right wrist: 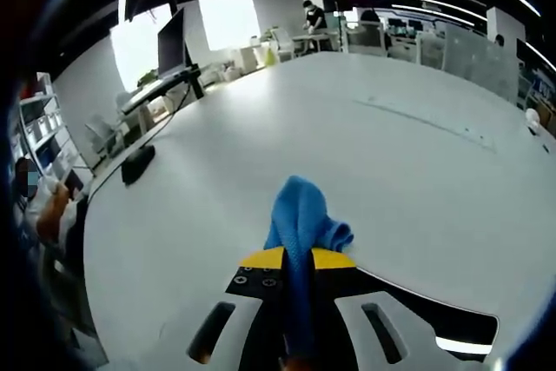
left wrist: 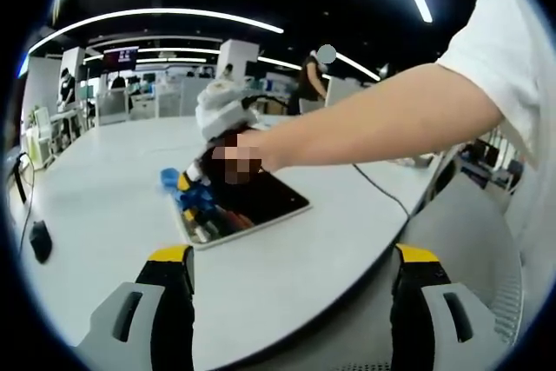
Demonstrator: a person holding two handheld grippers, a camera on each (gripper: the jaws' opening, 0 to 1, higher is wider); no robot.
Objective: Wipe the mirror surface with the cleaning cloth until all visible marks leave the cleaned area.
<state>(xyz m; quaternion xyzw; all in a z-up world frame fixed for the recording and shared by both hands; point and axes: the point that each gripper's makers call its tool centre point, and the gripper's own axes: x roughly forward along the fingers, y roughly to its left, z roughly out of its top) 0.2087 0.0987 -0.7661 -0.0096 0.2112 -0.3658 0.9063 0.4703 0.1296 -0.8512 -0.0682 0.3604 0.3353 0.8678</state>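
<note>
A dark-faced mirror (left wrist: pixel 252 202) with a pale frame lies flat on the white counter (left wrist: pixel 113 188), set back a little from the curved near edge that the left gripper (left wrist: pixel 291 288) overlooks. In the left gripper view, the right gripper (left wrist: pixel 193 188) sits at the mirror's far-left end, its blue-and-yellow jaws meeting the glass, with a person's bare arm (left wrist: pixel 382 123) reaching across from the right and a white short sleeve (left wrist: pixel 508 32) at the view's edge. A scrap of blue cleaning cloth (left wrist: pixel 168 179) shows just beyond the mirror's far-left corner.

In the right gripper view the cleaning cloth (right wrist: pixel 300 228) is bunched and pinched between the right gripper's (right wrist: pixel 295 260) clenched yellow-tipped jaws, its folds spilling forward over the counter (right wrist: pixel 391 154).

The left gripper hangs released, its two yellow-tipped jaws spread wide and holding nothing, off the counter's near edge and well apart from the mirror.

A black cable (left wrist: pixel 378 188) trails across the counter toward that edge on the mirror's right. A dark computer mouse (left wrist: pixel 40 239) rests near the counter's left edge; in the right gripper view the mouse (right wrist: pixel 137 162) lies close to a monitor (right wrist: pixel 171 41) standing at the counter's edge. Strip lights (left wrist: pixel 156 16) arc overhead, and people (right wrist: pixel 313 15) work at distant desks in the open office.
</note>
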